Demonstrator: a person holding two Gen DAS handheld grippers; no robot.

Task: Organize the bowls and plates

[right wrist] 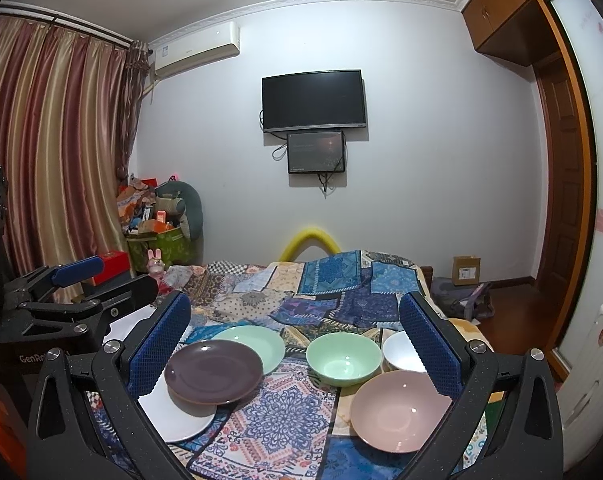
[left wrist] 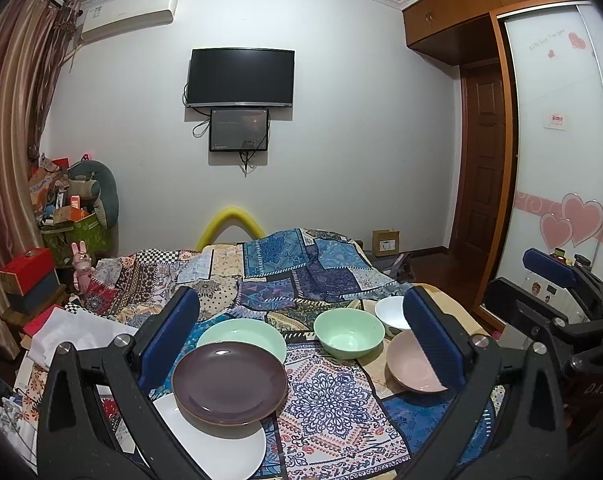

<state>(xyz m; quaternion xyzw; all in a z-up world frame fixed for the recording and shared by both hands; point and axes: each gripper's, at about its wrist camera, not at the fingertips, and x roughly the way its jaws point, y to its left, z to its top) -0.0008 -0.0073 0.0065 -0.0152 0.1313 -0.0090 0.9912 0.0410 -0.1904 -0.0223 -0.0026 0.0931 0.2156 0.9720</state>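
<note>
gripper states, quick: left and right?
Left hand-held gripper: open, holding nothing.
Right hand-held gripper: open, holding nothing.

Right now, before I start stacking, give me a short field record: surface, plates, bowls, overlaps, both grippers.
surface: patchwork cloth over a bed
plates: purple plate, green plate, white plate
bowls: green bowl, pink bowl, white bowl
overlaps: purple plate rests on the white plate and covers the green plate's near edge; bowls unstacked
left gripper: open, empty, above the dishes
right gripper: open, empty, above the dishes
</note>
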